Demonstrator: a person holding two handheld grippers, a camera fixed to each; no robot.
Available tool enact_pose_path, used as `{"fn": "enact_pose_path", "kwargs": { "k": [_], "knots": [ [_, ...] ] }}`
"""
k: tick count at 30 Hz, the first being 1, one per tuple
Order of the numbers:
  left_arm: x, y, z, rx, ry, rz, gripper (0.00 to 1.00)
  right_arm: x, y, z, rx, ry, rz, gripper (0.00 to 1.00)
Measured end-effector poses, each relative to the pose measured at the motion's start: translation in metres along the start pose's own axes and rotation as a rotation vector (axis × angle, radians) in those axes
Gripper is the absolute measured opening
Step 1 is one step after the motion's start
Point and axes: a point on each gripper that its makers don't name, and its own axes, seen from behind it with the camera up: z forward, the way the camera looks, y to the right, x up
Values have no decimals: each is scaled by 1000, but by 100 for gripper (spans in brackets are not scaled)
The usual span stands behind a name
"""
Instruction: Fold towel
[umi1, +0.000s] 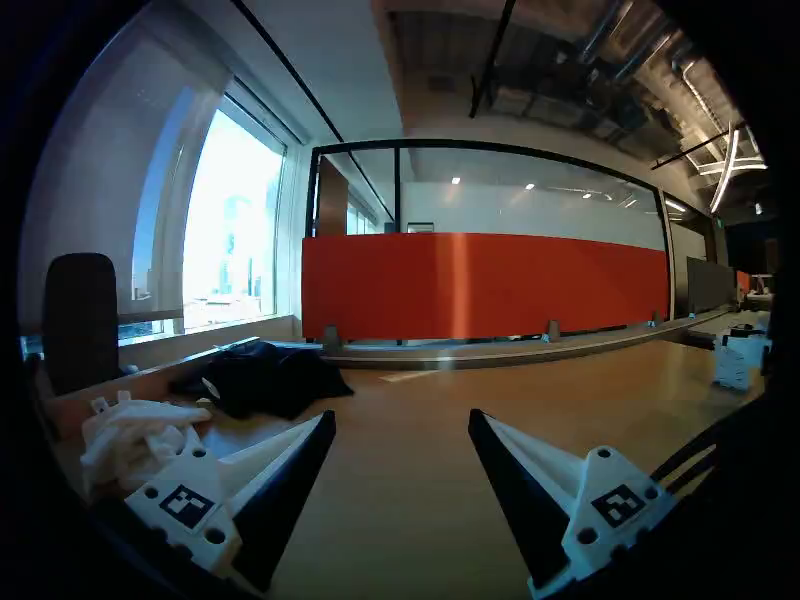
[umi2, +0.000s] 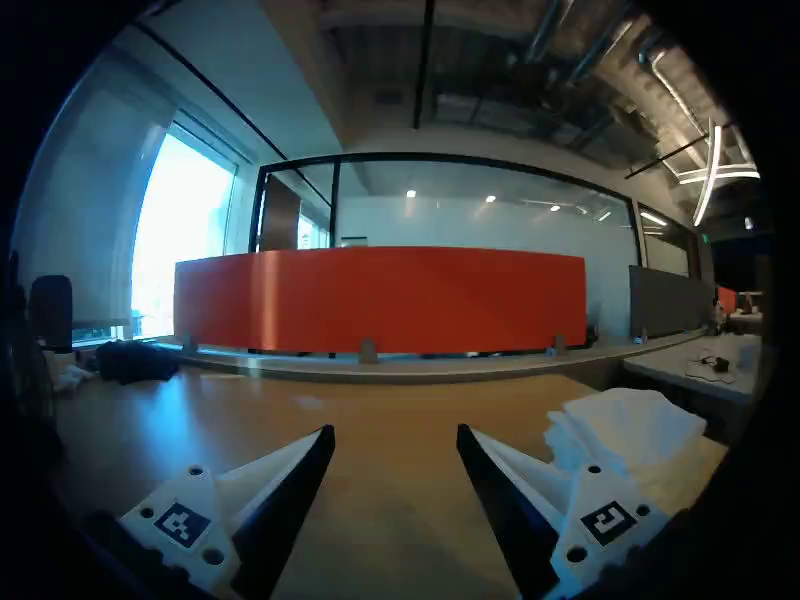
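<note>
Left gripper (umi1: 400, 415): jaws are held wide apart above the wooden worktop (umi1: 420, 520).
Right gripper (umi2: 395, 430): jaws are held apart too.
White towel (umi2: 625, 425): laid on the worktop, just beside the right gripper.
Crumpled white towel (umi1: 130, 440): bunched up beside the left gripper.
Black cloth (umi1: 265, 378): piled behind it.

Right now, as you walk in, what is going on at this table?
Nothing is held yet. The left gripper and the right gripper hover over the table with fingers open. A white towel lies in a loose heap just ahead of the right gripper, on its right side. A black cloth lies farther off, towards the window.
</note>
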Motion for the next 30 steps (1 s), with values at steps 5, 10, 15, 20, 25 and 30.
{"fn": "enact_pose_path", "kwargs": {
  "k": [5,10,15,20,25,30],
  "knots": [
    [-1,0,0,0,0,0,99,0,0,0,0,0,0,94],
    [-2,0,1,0,1,0,99,0,0,0,0,0,0,94],
    [-3,1,1,0,1,0,99,-1,1,0,0,0,0,94],
    [-4,0,2,0,1,-1,99,-1,1,0,0,0,0,94],
    [-5,0,2,0,1,-2,99,-1,0,0,0,0,0,94],
    [-7,0,2,0,1,-3,99,0,0,0,0,0,0,94]
  ]
}}
